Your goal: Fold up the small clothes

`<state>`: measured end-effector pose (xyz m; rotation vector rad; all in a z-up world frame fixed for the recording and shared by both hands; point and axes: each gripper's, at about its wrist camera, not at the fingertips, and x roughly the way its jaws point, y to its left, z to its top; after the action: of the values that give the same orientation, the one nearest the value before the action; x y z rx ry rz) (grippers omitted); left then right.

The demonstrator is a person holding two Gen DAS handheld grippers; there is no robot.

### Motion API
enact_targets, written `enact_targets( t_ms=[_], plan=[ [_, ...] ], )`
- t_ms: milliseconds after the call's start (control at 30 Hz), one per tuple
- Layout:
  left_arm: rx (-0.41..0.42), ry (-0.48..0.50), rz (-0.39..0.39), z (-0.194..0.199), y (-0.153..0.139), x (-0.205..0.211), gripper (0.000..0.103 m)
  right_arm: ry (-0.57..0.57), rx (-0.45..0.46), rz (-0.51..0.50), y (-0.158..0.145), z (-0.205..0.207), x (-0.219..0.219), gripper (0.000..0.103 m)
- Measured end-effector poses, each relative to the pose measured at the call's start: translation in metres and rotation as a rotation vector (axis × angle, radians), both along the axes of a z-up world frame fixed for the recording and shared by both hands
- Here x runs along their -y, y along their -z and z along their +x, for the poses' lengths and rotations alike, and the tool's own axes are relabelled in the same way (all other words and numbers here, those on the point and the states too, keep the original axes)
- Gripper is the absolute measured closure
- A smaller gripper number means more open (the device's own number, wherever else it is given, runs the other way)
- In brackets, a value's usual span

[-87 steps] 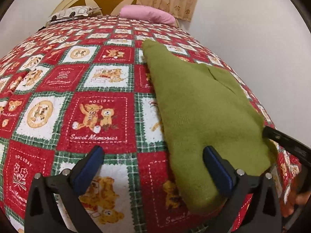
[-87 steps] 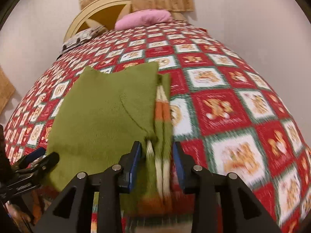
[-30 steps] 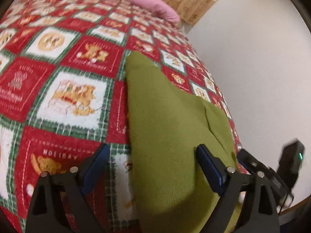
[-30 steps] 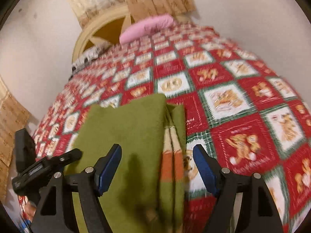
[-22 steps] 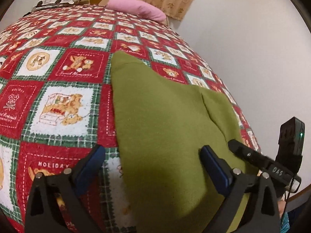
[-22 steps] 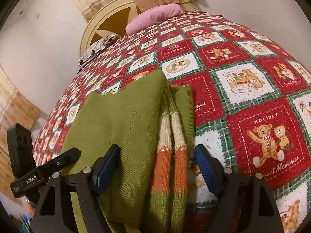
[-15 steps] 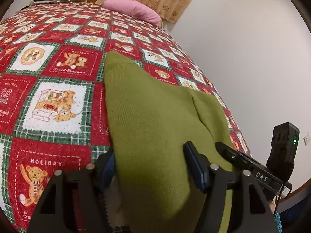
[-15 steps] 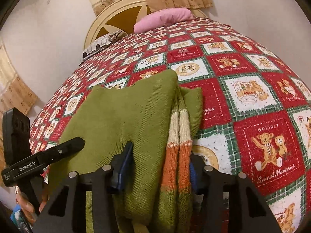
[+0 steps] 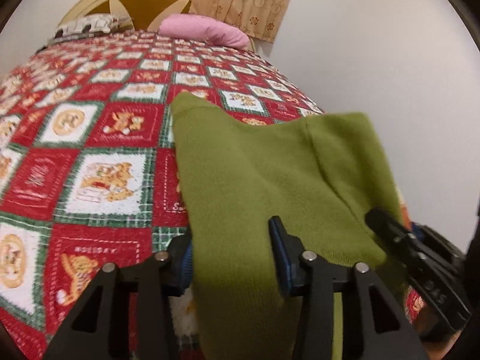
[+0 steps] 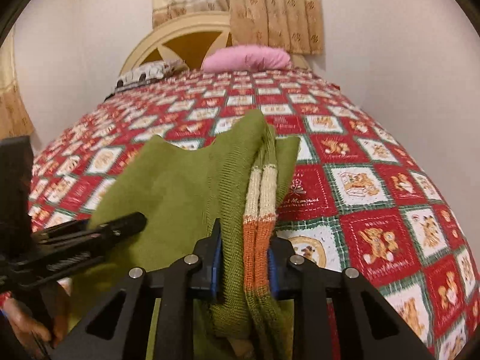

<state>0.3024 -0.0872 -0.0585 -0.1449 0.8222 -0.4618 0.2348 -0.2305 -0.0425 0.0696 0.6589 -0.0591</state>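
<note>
A small olive-green knit sweater (image 9: 240, 162) with cream and orange striped cuffs (image 10: 259, 210) lies folded on the bed, its near edge lifted off the cover. My left gripper (image 9: 231, 246) is shut on the sweater's near left edge. My right gripper (image 10: 244, 258) is shut on the near right edge, gripping the green body and the striped sleeves together. The right gripper shows at the right of the left wrist view (image 9: 420, 258). The left gripper shows at the left of the right wrist view (image 10: 99, 234).
The bed has a red, green and white teddy-bear holiday cover (image 9: 99, 138). A pink pillow (image 10: 246, 57) and a patterned pillow (image 10: 150, 73) lie by the cream headboard (image 10: 186, 30). A white wall (image 9: 375, 45) runs along the bed's right side.
Both grippers went from open around the sweater's near edge to shut on it. The near edge has lifted off the bed cover.
</note>
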Motion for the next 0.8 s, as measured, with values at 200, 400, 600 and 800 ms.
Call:
enact_targets(
  t_ms=[200, 400, 600, 800],
  plan=[
    [0.061, -0.027, 0.049, -0.03, -0.026, -0.002, 0.064, 0.015, 0.051, -0.011, -0.024, -0.031, -0.015, 0.078],
    [0.069, -0.049, 0.036, -0.045, -0.038, -0.01, 0.065, 0.029, 0.095, 0.017, -0.04, -0.06, -0.028, 0.078],
    [0.075, -0.055, 0.032, -0.067, -0.044, -0.021, 0.067, 0.035, 0.117, 0.064, -0.051, -0.091, -0.04, 0.078],
    [0.091, -0.045, 0.026, -0.092, -0.055, -0.025, 0.074, 0.031, 0.138, 0.081, -0.06, -0.123, -0.047, 0.079]
  ],
)
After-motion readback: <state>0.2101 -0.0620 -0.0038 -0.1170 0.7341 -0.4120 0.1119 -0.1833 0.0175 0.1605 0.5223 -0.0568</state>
